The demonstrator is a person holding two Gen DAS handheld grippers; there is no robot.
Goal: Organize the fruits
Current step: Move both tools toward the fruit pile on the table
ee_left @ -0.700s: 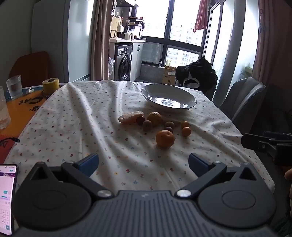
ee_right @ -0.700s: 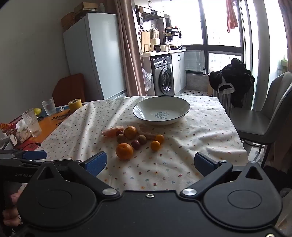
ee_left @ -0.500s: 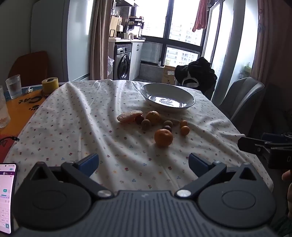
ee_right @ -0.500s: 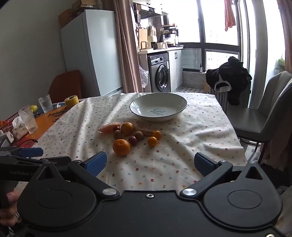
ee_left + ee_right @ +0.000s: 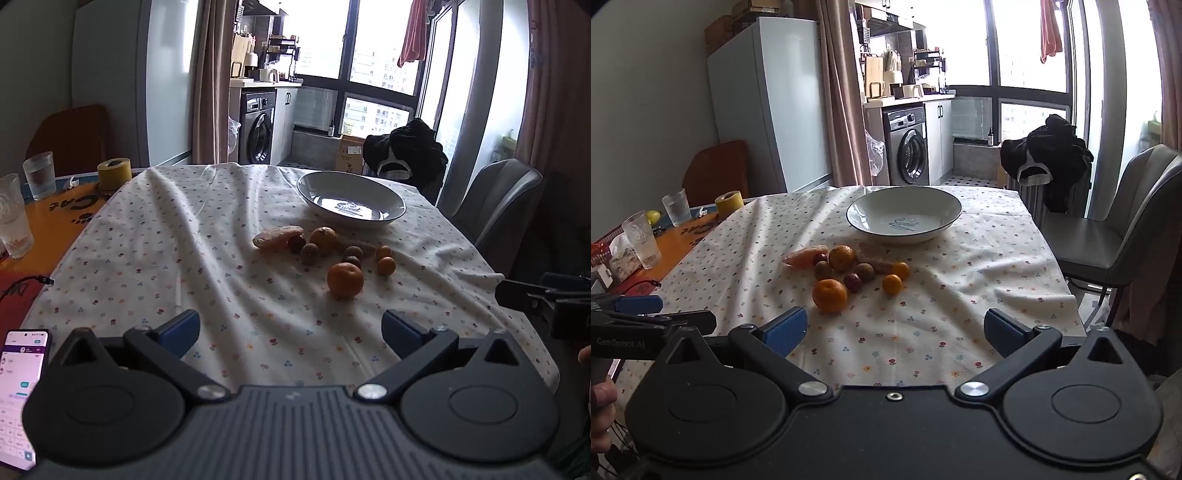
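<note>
Orange mandarin [image 5: 829, 295] lies nearest, before clustered fruits [image 5: 849, 266].

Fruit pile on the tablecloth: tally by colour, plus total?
Large orange citrus: 2, the near one and the far one.
Small orange citrus: 2.
Small dark round fruits, brownish or reddish: 4.
Pale pinkish-tan elongated pieces: 2.
Total: 10, all on the cloth; the bowl holds none.

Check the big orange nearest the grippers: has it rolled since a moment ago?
No. The big orange keeps its spot on the cloth, just short of the small dark fruit and the bowl; only the camera shifted.
</note>
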